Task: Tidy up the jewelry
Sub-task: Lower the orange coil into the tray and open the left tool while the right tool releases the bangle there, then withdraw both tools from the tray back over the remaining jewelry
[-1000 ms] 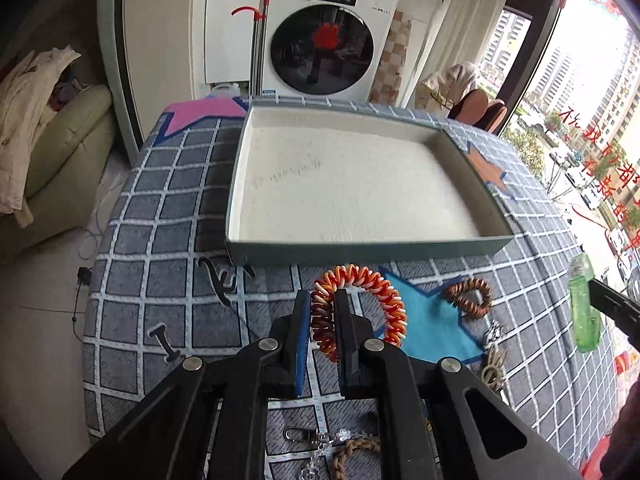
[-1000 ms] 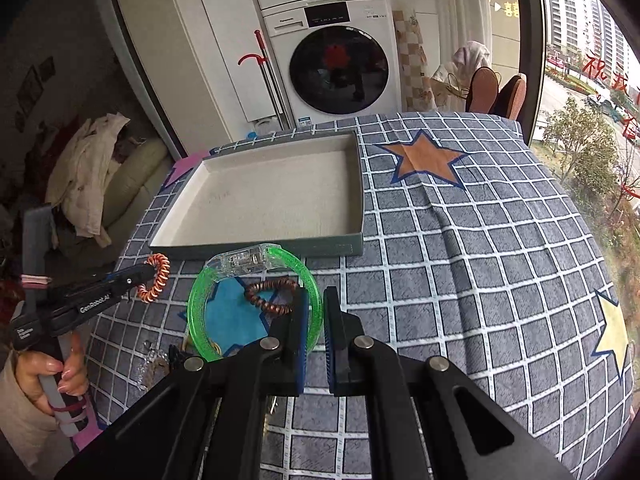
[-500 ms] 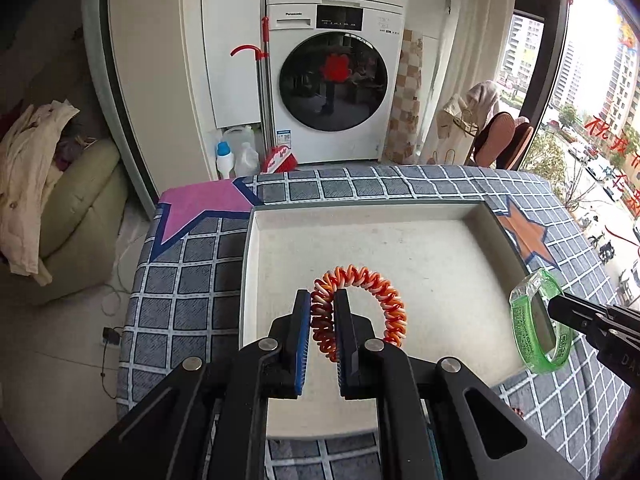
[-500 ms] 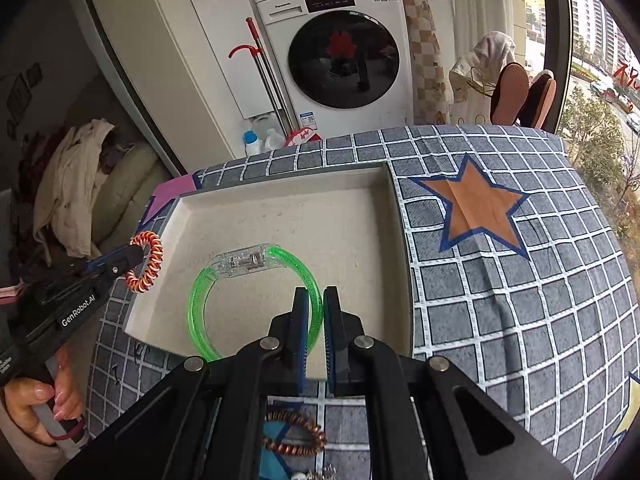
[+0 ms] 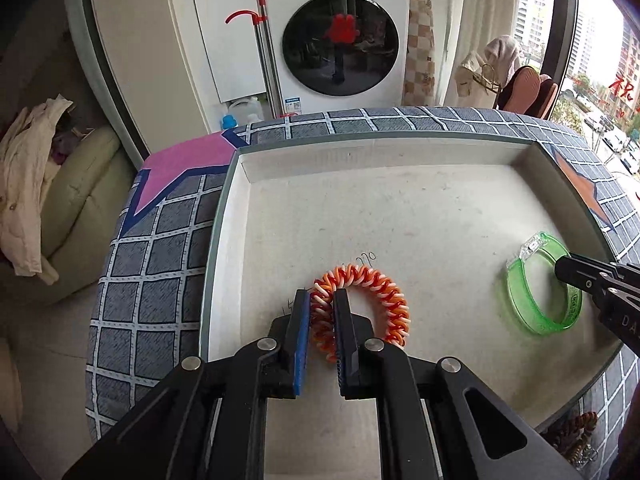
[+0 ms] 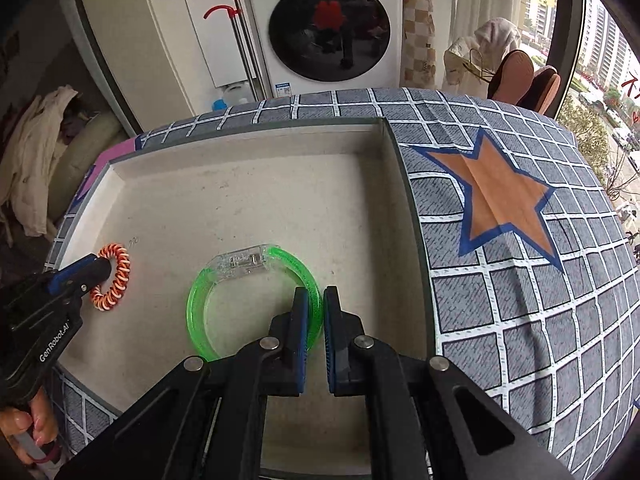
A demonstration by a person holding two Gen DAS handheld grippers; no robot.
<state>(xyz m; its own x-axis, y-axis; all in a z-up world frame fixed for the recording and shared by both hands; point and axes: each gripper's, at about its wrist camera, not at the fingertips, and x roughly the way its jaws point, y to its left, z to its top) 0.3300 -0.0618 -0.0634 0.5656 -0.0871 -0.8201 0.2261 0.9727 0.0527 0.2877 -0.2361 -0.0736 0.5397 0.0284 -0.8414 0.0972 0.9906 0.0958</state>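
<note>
A table covered with a grey grid-patterned cloth (image 6: 520,300), printed with an orange star (image 6: 504,196) on the right and a pink one (image 5: 188,164) at the far left, fills most of both views. A white washing machine (image 5: 340,36) stands beyond its far edge. On the cloth sits a wide, shallow tray (image 5: 240,184) with a pale, scuffed floor and low green-edged walls.

Both grippers reach over the tray's near side. The left gripper (image 5: 322,300) has its fingers narrow, clamped on the near-left part of an orange-and-white coiled bracelet (image 5: 372,292), which is low over the tray floor, left of centre; whether it touches the floor is not clear. The right gripper (image 6: 316,300) has its fingers nearly together, pinching the right rim of a translucent green bangle (image 6: 200,312) with a clear clasp (image 6: 240,260) at its far side, toward the tray's right half.

A brownish beaded piece (image 5: 576,432) lies on the cloth outside the tray's near right corner.
</note>
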